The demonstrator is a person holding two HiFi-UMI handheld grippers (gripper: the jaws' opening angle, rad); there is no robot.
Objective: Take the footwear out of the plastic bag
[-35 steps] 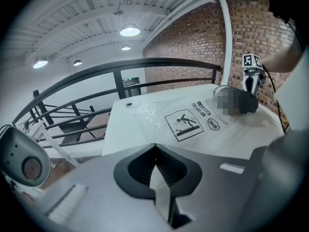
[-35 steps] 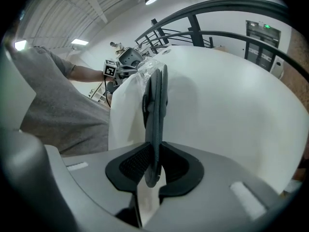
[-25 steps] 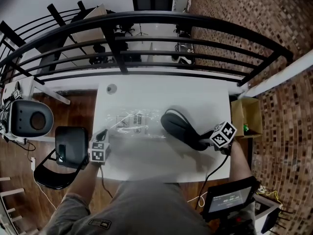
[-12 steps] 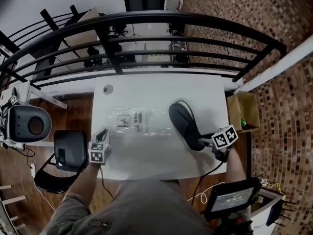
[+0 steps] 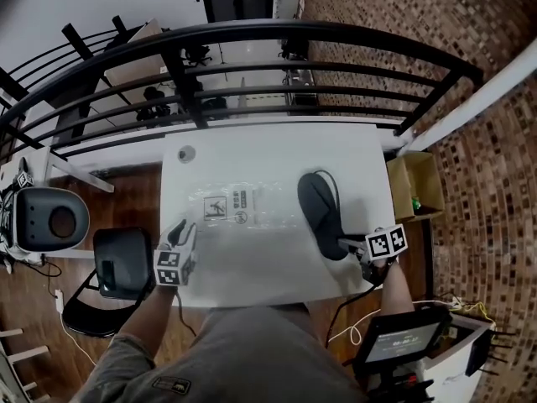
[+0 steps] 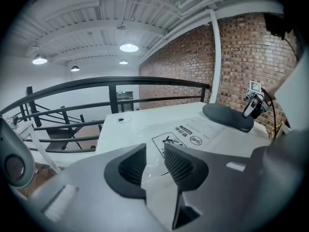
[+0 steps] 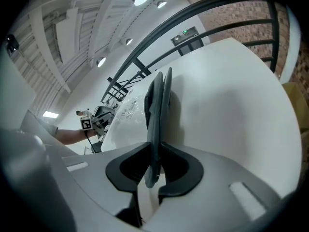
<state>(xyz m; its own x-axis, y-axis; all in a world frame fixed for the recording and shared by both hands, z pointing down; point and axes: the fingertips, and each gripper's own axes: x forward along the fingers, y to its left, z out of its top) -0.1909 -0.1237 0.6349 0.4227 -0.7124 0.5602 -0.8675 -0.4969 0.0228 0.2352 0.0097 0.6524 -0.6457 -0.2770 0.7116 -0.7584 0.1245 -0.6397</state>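
The clear crinkled plastic bag [image 5: 242, 207] is hard to trace against the white desk [image 5: 268, 151]: its edges fade into the surface, and mostly its black printed warning marks and some glints give it away. The near rim of the desk is cut off by the person's body in the head view. One dark grey flat slipper [image 5: 320, 211] lies outside the bag, just beside its right end; whether the two touch cannot be told, nor whether the thin dark curve at the slipper's far end is a strap. Its near end is covered by the right hand-held gripper [image 5: 351, 243], which pinches it; the right gripper view shows the slipper [image 7: 157, 100] edge-on, clamped between the pads [image 7: 157, 151]. The left hand-held gripper [image 5: 178, 231] sits at the bag's left end, its jaws spread after just opening; in its own view [image 6: 154, 151] the bag film [image 6: 186, 134] shows through the gap with neither pad pressing it. A small round grey disc [image 5: 186, 153] sits near the desk's far left corner, too small to identify. Counted: one slipper, one bag, one disc, two hand-held grippers
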